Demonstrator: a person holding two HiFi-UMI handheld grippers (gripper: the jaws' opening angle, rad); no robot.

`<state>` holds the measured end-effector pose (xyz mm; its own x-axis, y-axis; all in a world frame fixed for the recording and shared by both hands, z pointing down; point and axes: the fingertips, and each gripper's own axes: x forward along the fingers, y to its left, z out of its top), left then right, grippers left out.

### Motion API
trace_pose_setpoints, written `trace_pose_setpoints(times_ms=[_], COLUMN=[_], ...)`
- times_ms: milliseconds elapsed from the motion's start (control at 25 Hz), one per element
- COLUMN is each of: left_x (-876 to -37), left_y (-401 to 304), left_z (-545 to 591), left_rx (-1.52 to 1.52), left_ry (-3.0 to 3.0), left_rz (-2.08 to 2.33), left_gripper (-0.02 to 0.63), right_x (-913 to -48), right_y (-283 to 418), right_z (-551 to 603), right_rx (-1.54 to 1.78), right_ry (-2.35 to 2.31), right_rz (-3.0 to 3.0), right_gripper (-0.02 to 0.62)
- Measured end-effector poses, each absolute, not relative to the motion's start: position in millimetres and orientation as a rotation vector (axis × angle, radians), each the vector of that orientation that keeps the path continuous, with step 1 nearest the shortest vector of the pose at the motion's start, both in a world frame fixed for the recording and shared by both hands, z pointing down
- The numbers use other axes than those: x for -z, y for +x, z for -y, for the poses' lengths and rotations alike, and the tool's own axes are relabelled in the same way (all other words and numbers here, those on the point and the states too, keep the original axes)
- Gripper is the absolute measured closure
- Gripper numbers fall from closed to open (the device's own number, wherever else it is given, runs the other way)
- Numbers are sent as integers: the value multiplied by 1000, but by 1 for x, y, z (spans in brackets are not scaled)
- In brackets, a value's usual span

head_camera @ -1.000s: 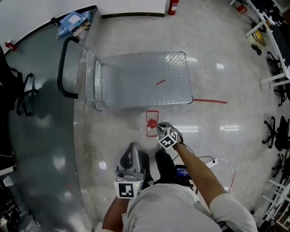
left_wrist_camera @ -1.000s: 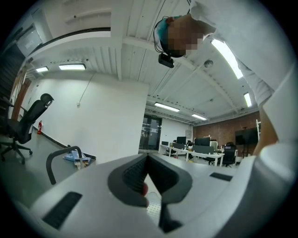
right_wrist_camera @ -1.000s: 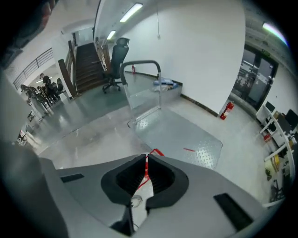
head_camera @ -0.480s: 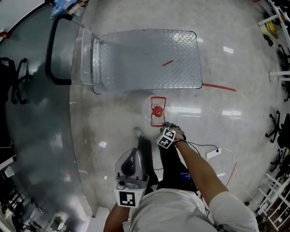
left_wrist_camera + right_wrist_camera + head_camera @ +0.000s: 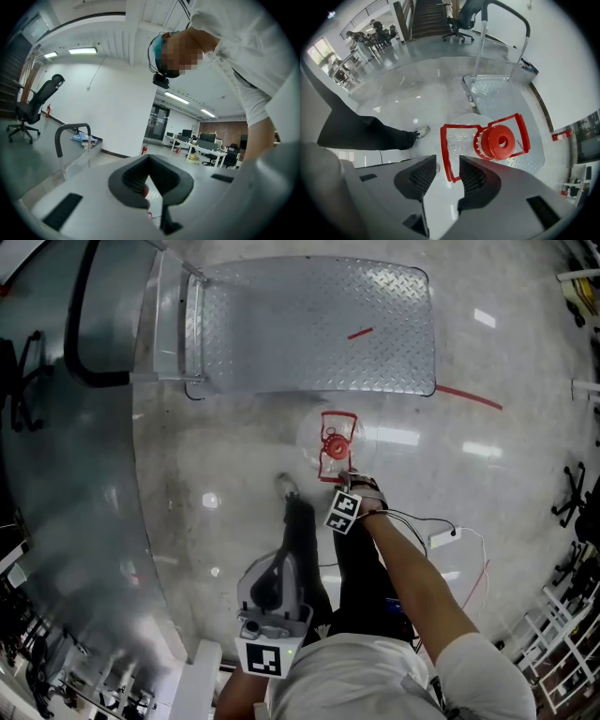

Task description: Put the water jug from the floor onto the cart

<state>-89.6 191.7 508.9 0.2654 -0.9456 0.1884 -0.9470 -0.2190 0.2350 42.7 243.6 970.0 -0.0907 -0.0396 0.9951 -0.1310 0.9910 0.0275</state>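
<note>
The water jug point(image 5: 311, 432), clear with a red cap point(image 5: 333, 440) and a red carrying handle point(image 5: 337, 416), stood upright on the glossy floor point(image 5: 234, 456), just beside the near edge of the cart point(image 5: 319, 324) and not on its ribbed metal deck. The right gripper point(image 5: 343, 480) pointed straight down just beside the jug's top, on the side nearer the person. In the right gripper view its fingers point(image 5: 425, 174) were apart and opening, with one red bar of the handle point(image 5: 449, 154) showing in the gap between them and neither pad pressing on it. The cap point(image 5: 502, 140) lay off to one side of the fingers, and the cart's deck point(image 5: 497, 96) and push bar point(image 5: 520, 21) stood beyond the jug point(image 5: 464, 136). The left gripper point(image 5: 278, 555) was held back near the person's body, well apart from the jug, pointing roughly level toward the cart. Its fingers point(image 5: 136, 176) met at the tips with nothing between them. The person's dark trouser leg point(image 5: 370, 131) and a pale shoe point(image 5: 423, 132) stood on the floor near the jug.
</note>
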Motion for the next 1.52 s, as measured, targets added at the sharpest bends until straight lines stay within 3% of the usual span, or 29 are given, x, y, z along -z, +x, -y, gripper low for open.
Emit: trace_pose_setpoints(times_ms=[520,600,720,1520], left_x=[-529,-532,-534,-525], left_y=[-103,-104,-107,-108], left_z=[-203,-203,-203,-209], left_rx=[-31,-32,-26,1], left_ry=[2188,2181,2170,2169], left_rz=[1745,1747,1747,1760], left_gripper=[607,607,607,607], right_x=[-999,-1001,-1002,-983], right_y=[45,45,44,41], right_z=[-251,-247,-247,-251], right_rx=[58,65,92,55], right_ry=[82,103,104,81], right_rz=[1606,1601,1589,1576], right_gripper=[443,527,547,549])
